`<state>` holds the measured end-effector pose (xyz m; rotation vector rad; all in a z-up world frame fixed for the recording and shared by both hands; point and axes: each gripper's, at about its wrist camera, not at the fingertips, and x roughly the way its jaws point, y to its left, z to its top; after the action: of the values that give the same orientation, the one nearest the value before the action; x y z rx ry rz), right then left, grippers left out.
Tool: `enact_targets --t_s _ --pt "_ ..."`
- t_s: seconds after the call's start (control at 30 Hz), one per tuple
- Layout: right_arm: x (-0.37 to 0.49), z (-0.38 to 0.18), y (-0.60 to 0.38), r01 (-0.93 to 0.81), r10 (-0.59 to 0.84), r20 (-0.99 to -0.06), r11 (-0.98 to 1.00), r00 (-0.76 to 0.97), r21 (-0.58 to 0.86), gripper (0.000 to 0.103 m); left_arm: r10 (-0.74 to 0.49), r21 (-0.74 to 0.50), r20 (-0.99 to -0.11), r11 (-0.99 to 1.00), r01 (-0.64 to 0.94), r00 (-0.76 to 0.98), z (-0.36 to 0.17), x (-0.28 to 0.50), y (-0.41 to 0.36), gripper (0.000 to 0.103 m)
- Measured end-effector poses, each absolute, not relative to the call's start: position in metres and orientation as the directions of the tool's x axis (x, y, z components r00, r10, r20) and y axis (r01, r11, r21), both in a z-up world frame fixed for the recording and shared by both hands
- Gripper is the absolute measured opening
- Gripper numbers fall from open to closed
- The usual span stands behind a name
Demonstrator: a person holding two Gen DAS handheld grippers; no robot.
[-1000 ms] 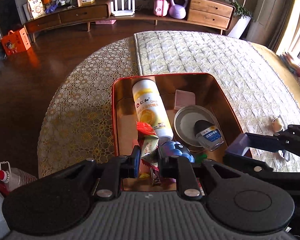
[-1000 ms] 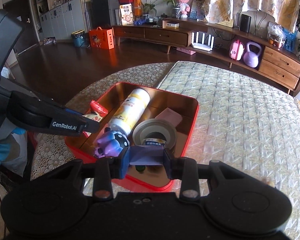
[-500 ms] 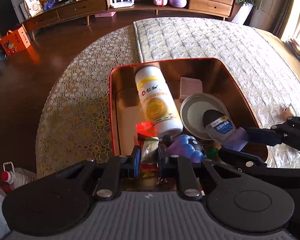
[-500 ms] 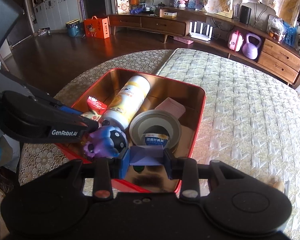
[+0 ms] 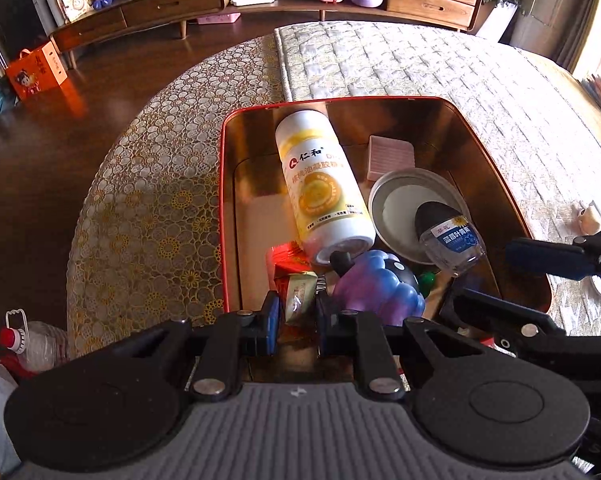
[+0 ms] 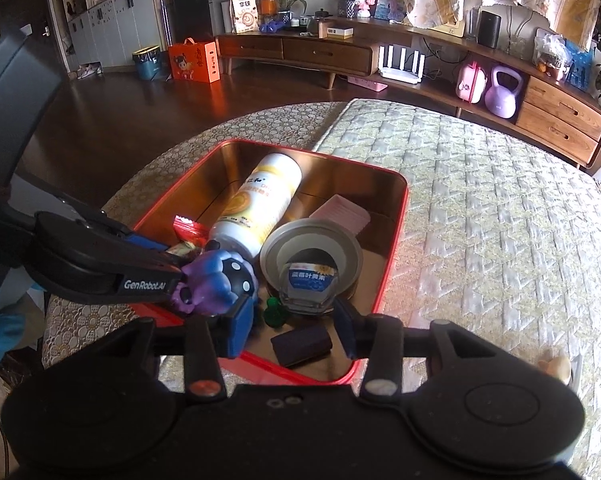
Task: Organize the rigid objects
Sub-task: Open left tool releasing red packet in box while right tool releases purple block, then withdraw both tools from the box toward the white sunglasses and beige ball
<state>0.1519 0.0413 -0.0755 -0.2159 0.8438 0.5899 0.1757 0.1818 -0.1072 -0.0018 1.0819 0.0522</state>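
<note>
Hovering my spread right gripper (image 6: pixel 290 330) over the dark block (image 6: pixel 301 345) in the tin (image 6: pixel 396 224), my left gripper (image 5: pixel 296 312) pinches a snack packet (image 5: pixel 298 294) clear.

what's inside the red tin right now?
In the red tin: white bottle lying down, pink pad, round lid under a clear jar, purple toy, snack packets, green piece, dark block. Anything beneath them is hidden.

Dark block (image 6: pixel 301 341) lies in red tin (image 6: pixel 392 240).
</note>
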Motion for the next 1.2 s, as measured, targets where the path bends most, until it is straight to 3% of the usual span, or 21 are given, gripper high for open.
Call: enact_targets --t_s 0.37,0.5,0.6,0.7,0.77,0.83,1.0,1.2 --pt "0.145 -0.067 0.034 -0.575 0.432 -0.735 0.815 0.523 0.07 0.055 0.063 0.042 -0.878 0.998 -0.055 0.475 -0.104 0.165 0.18 0.019" --pt "0.14 -0.062 0.033 -0.586 0.448 -0.719 0.807 0.531 0.07 0.065 0.072 0.053 -0.872 0.997 -0.053 0.484 -0.101 0.16 0.178 0.019" --pt "0.135 -0.058 0.032 -0.594 0.455 -0.713 0.802 0.534 0.067 0.066 0.081 0.059 -0.867 0.996 -0.061 0.492 -0.096 0.157 0.177 0.019" --pt "0.13 -0.053 0.028 -0.593 0.465 -0.703 0.802 0.538 0.077 0.068 0.074 0.048 -0.861 0.997 -0.066 0.502 -0.092 0.152 0.177 0.029" --pt "0.125 -0.048 0.024 -0.596 0.475 -0.695 0.799 0.54 0.084 0.07 0.064 0.038 -0.851 0.997 -0.061 0.521 -0.087 0.147 0.176 0.045" --pt "0.118 -0.042 0.017 -0.6 0.485 -0.683 0.796 0.546 0.086 0.076 0.038 0.008 -0.845 0.998 -0.057 0.533 -0.082 0.142 0.176 0.053" --pt "0.106 -0.028 -0.007 -0.593 0.506 -0.653 0.798 0.564 0.106 0.083 0.045 0.013 -0.815 0.998 -0.059 0.578 -0.069 0.13 0.169 0.065" --pt "0.093 -0.015 -0.042 -0.568 0.519 -0.614 0.811 0.595 0.136 0.098 0.027 -0.015 -0.788 0.998 -0.063 0.615 -0.054 0.115 0.16 0.065"
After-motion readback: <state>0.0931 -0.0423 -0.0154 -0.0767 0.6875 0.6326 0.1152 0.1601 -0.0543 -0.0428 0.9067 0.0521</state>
